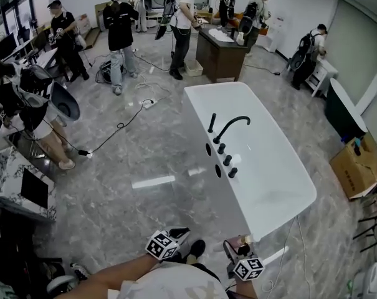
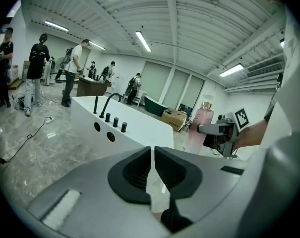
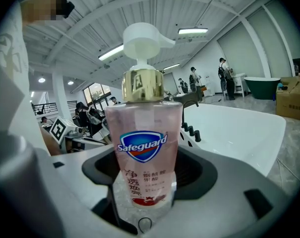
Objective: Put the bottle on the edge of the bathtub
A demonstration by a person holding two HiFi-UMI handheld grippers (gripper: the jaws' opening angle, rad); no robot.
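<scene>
Only partly done: clear pink plastic pump bottle with gold collar (image 3: 144, 148) clamped upright in the right gripper (image 3: 145, 185), carried in the air near the glossy white bathtub (image 1: 281, 213), not yet on its edge, left gripper (image 2: 153, 168) closed on nothing, with setting down and release to come.

Counted kind by kind, by the clock.
One left gripper (image 1: 179, 232) at 6, one right gripper (image 1: 232, 249) at 5; one pink pump bottle (image 3: 142, 148); one white bathtub (image 1: 269, 167) at 1 with one curved spout (image 1: 233, 124), three black knobs (image 1: 227, 160), two round holes (image 1: 208, 149); one dark green bathtub (image 1: 344, 114) at 3; one cardboard box (image 1: 353, 167) at 4; one dark surface (image 1: 220, 58) at 12; roughly eight people (image 1: 119, 30) from 9 to 2.
</scene>
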